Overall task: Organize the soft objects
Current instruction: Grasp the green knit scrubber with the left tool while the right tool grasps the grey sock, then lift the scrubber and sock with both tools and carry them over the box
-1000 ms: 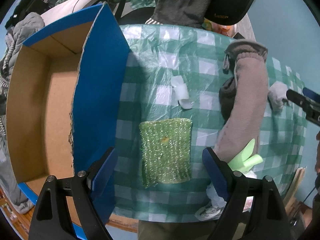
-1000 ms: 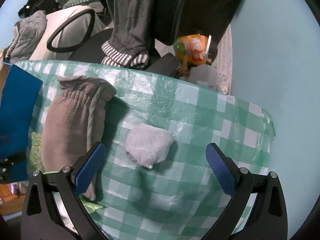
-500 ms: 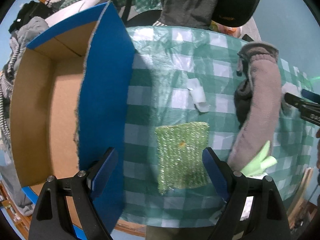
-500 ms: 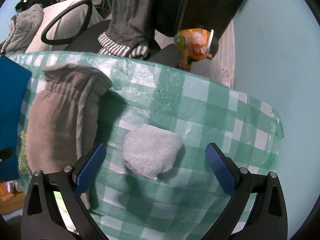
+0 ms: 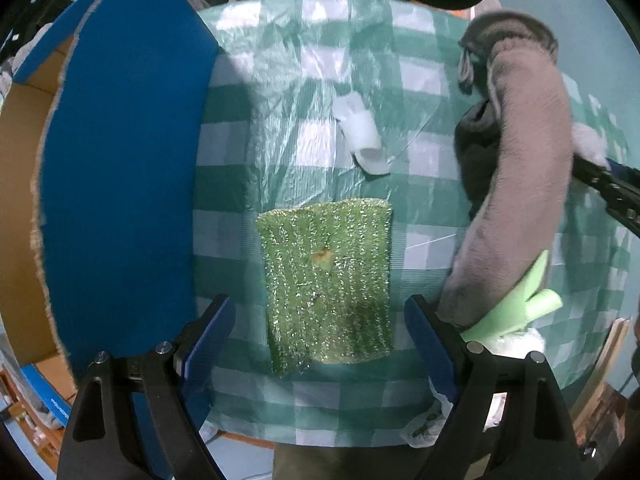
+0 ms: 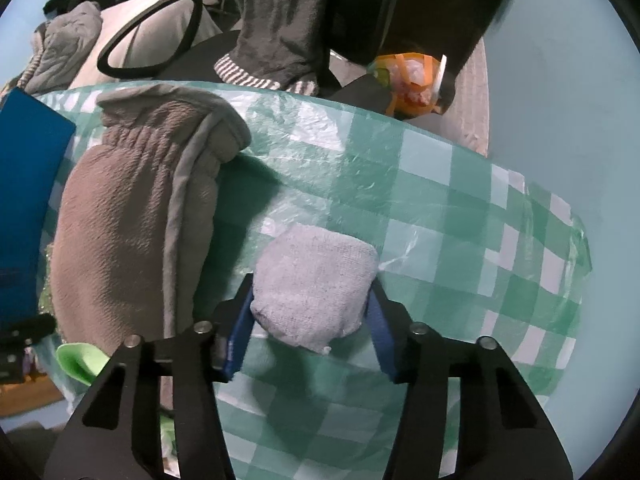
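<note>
A: Left wrist view first. Left gripper (image 5: 316, 340) spread wide, pointing straight down over the green scrubber (image 5: 328, 280). Nothing pinched. Scrubber flat on the checked tablecloth (image 5: 280, 128), between the two pads but clear of both.

B: Box?

A: Blue cardboard box (image 5: 120, 180) just left of the scrubber, open side up. Looks like the drop spot, only a guess. Also a small white scrap (image 5: 362, 136) further back and a long grey-brown mitten (image 5: 516, 184) to the right.

B: Step for that side?

A: Pre-grasp, judging by the pose. Next: lower further, close across the scrubber's width. Thin and flat, so pads need to get right down to the cloth or risk sliding over it.

B: Right wrist view?

A: Right gripper (image 6: 310, 332) closing on the grey cloth wad (image 6: 316, 280). Both pads already against its sides, wad bulging a bit between them. Still resting on the tablecloth, just right of the mitten.

B: Next there?

A: Finish the squeeze, then lift. Soft, so should compress; grip near the wad's lower half, may sag or slip if lifted fast.
</note>
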`<state>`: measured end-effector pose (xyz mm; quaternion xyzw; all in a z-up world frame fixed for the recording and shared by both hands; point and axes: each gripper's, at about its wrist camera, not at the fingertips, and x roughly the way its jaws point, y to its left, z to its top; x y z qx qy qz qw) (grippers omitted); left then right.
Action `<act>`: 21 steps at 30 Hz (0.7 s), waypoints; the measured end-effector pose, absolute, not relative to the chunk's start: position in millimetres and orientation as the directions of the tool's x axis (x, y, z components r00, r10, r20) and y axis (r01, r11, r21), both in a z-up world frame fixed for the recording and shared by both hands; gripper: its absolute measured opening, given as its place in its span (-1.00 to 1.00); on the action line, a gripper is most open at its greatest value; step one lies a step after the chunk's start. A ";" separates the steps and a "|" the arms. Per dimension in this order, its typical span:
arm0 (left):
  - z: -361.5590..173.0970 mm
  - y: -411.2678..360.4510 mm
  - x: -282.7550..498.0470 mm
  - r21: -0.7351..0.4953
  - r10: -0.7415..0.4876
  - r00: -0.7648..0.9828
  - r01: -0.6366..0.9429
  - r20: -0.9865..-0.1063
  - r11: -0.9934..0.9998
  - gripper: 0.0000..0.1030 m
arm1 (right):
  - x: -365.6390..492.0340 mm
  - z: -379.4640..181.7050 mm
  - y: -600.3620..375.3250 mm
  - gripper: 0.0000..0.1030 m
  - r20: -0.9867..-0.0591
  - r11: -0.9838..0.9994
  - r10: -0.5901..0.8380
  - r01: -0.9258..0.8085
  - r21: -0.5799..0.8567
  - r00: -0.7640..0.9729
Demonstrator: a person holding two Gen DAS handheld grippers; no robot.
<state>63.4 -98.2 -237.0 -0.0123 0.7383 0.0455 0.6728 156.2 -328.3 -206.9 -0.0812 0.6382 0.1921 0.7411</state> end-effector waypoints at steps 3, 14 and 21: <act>-248.2 -98.8 67.5 0.048 0.038 -0.116 -0.081 -0.993 0.996 0.70 | 150.4 -203.6 -329.9 -0.13 -0.975 0.915 0.190 -0.380 0.135 0.112; -271.6 -78.0 77.6 0.031 0.012 -0.154 -0.121 -0.988 0.992 0.70 | 127.5 -188.5 -334.4 -0.24 -0.968 0.915 0.222 -0.369 0.164 0.120; -271.5 -64.0 71.8 -0.006 -0.027 -0.137 -0.151 -0.990 0.989 0.70 | 114.9 -173.1 -329.4 -0.24 -0.959 0.915 0.244 -0.362 0.179 0.142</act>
